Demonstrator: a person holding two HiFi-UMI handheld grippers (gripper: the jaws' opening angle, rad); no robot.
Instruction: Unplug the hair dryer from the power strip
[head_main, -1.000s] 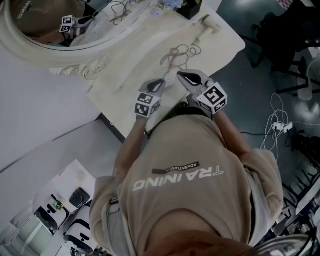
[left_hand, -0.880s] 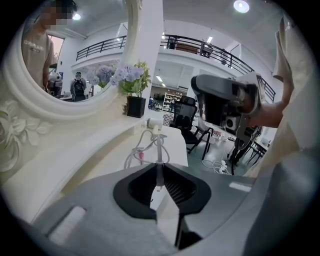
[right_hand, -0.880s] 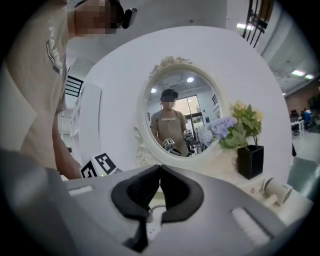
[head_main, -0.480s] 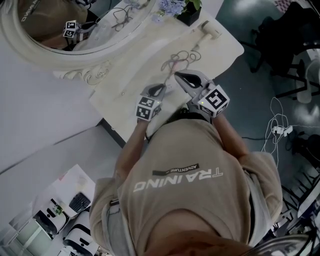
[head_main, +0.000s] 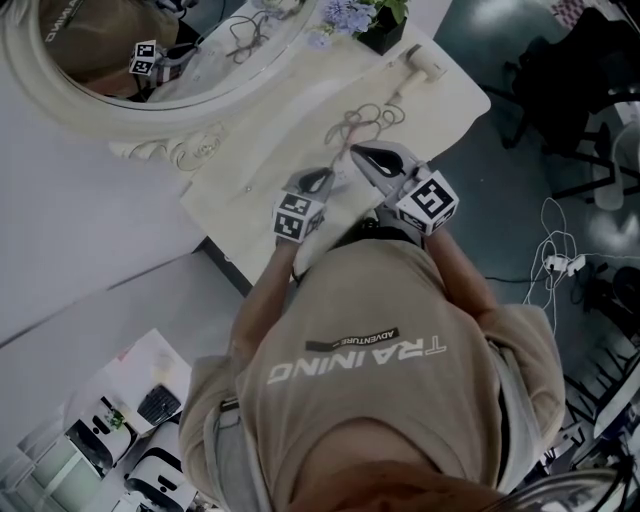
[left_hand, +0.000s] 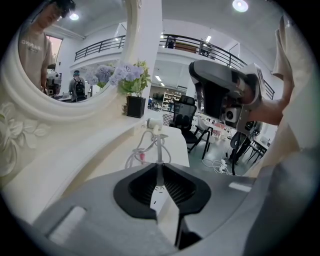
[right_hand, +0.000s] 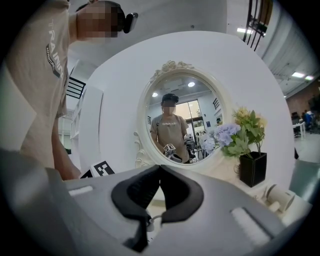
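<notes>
On the cream table (head_main: 440, 110) the white hair dryer (head_main: 418, 58) lies at the far end, its cord (head_main: 365, 115) coiled in the middle. My left gripper (head_main: 322, 178) is shut on the white power strip (left_hand: 164, 200), which lies lengthwise between its jaws. A cord (left_hand: 150, 147) runs from the strip toward the hair dryer (left_hand: 154, 123). Just to the right, my right gripper (head_main: 358, 152) hovers a little higher with its jaw tips together. In the right gripper view a small white plug (right_hand: 146, 223) with a thin wire shows in the gap between the jaws of the right gripper (right_hand: 160, 168).
A large oval mirror (head_main: 120, 95) in an ornate frame stands along the table's left side. A black pot of flowers (head_main: 372, 22) sits at the far end. The table's right edge drops to the floor, where loose cables (head_main: 560, 255) lie.
The right gripper has lifted slightly above the strip. The left gripper has stayed in place on the strip.
</notes>
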